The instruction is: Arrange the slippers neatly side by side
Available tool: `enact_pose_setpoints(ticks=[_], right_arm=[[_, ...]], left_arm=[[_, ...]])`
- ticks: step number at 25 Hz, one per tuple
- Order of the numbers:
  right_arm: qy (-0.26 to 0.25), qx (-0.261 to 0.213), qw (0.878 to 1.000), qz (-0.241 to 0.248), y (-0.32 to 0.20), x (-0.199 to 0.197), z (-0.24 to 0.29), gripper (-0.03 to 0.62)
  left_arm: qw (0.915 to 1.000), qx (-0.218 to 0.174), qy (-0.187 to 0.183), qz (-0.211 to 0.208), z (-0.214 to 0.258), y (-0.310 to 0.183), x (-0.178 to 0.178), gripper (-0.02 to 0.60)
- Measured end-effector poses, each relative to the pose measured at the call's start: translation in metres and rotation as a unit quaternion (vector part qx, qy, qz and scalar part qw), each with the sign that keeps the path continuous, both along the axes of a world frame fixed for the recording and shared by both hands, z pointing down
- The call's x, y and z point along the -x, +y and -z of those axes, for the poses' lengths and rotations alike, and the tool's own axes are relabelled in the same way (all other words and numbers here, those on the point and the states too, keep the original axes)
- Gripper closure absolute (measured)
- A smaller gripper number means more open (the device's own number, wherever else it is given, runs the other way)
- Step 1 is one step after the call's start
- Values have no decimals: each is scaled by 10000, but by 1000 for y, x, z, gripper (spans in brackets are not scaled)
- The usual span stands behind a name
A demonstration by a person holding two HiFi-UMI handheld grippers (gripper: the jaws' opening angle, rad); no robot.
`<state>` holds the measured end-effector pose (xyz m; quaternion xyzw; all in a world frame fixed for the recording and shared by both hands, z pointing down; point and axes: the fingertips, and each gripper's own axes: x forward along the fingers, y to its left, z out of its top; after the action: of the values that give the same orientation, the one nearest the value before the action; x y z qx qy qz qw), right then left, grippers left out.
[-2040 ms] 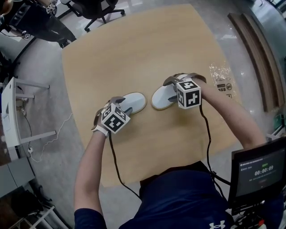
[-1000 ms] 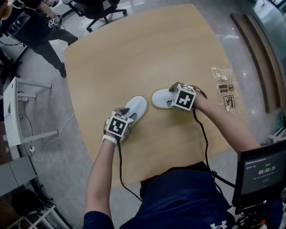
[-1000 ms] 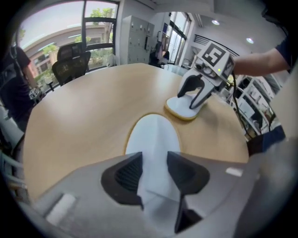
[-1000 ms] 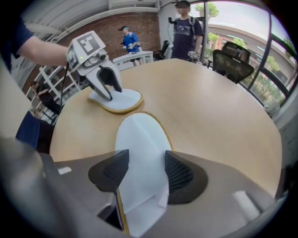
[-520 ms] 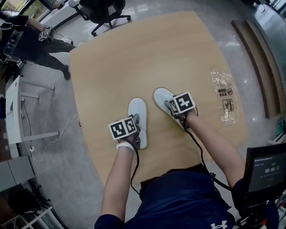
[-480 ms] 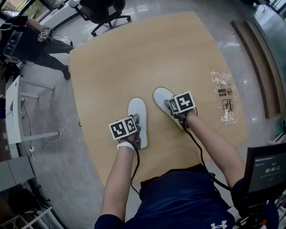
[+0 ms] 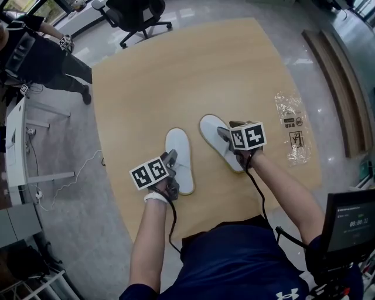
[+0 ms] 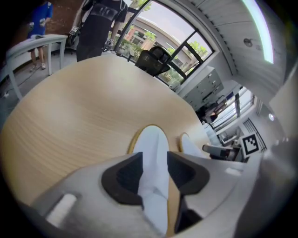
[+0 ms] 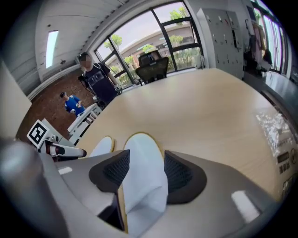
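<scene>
Two white slippers with tan soles lie on the round wooden table, toes pointing away from me. The left slipper lies nearly straight. The right slipper angles a little leftward, a narrow gap between them. My left gripper is at the left slipper's heel end, its white upper between the pads, jaws easing open. My right gripper is on the right slipper's upper, fabric filling the gap between the pads, jaws opening slightly.
A clear plastic bag with printed labels lies at the table's right edge. An office chair and a person are beyond the far left edge. A screen is at my lower right; wooden planks lie on the floor.
The slippers have swung from lying crosswise, toe to toe, to pointing away from me side by side. Both grippers came back toward me; the left one now sits nearer the heel.
</scene>
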<state>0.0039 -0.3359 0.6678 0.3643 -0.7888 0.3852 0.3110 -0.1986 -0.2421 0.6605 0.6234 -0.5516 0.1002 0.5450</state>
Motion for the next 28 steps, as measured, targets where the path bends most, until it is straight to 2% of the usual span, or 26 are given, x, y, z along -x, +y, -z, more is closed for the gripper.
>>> enact_pose_setpoints(ticks=[2, 3, 4, 5, 6, 7, 9, 10, 11, 12, 13, 14, 15, 16, 17, 18, 21, 23, 24, 26, 28], right_arm=[[-181, -525, 9981, 249, -11, 1, 22, 355], [-202, -778, 9950, 587, -13, 4, 30, 355], [-119, -1044, 9884, 1098, -12, 8, 36, 355], [74, -1328, 9754, 1756, -7, 14, 40, 355], [345, -1621, 9539, 2501, 0, 20, 43, 355], [641, -1907, 9234, 3269, 9, 26, 44, 350], [1108, -2350, 8455, 4666, 30, 34, 41, 328], [1235, -2469, 8064, 5230, 42, 36, 36, 321], [1307, -2519, 7719, 5689, 53, 37, 31, 318], [1355, -2505, 7446, 6037, 63, 36, 25, 318], [1402, -2438, 7252, 6285, 71, 35, 18, 318], [1461, -2341, 7125, 6452, 77, 33, 10, 318], [1530, -2241, 7047, 6555, 81, 30, 2, 318], [1590, -2150, 7020, 6600, 84, 28, -6, 320], [1614, -2065, 7055, 6584, 85, 26, -12, 324], [1590, -1979, 7154, 6510, 86, 24, -15, 332], [1367, -1737, 7588, 6127, 86, 24, -14, 347], [1246, -1646, 7783, 5930, 86, 25, -11, 350], [1203, -1608, 7853, 5857, 87, 26, -11, 352], [1133, -1556, 7963, 5734, 87, 27, -12, 352], [1065, -1540, 8041, 5642, 88, 31, -14, 352]], left_arm=[[9982, -235, -357, -428, 10, 3, 7, 408], [9933, -396, -666, -852, 15, 4, 7, 397], [9834, -563, -1010, -1395, 19, 6, 3, 396], [9678, -704, -1329, -2018, 21, 10, -3, 383], [9467, -793, -1613, -2672, 19, 15, -10, 366], [9209, -834, -1891, -3304, 14, 22, -14, 360], [8624, -864, -2424, -4359, 1, 32, -17, 313], [8346, -896, -2622, -4762, -4, 36, -19, 311], [8093, -951, -2763, -5096, -8, 39, -23, 304], [7864, -1029, -2863, -5376, -9, 41, -27, 302], [7653, -1117, -2951, -5610, -10, 43, -31, 299], [7460, -1198, -3042, -5802, -11, 44, -36, 299], [7302, -1254, -3120, -5948, -13, 45, -39, 299], [7206, -1273, -3150, -6044, -15, 47, -42, 299], [7190, -1252, -3117, -6084, -19, 49, -45, 299], [7240, -1202, -3039, -6075, -23, 51, -47, 299], [7540, -1075, -2780, -5854, -30, 55, -46, 301], [7734, -1064, -2680, -5646, -29, 55, -45, 302], [7793, -1063, -2658, -5574, -28, 54, -46, 302], [7856, -1057, -2642, -5493, -30, 53, -48, 302], [7885, -1042, -2654, -5450, -32, 50, -52, 302]])
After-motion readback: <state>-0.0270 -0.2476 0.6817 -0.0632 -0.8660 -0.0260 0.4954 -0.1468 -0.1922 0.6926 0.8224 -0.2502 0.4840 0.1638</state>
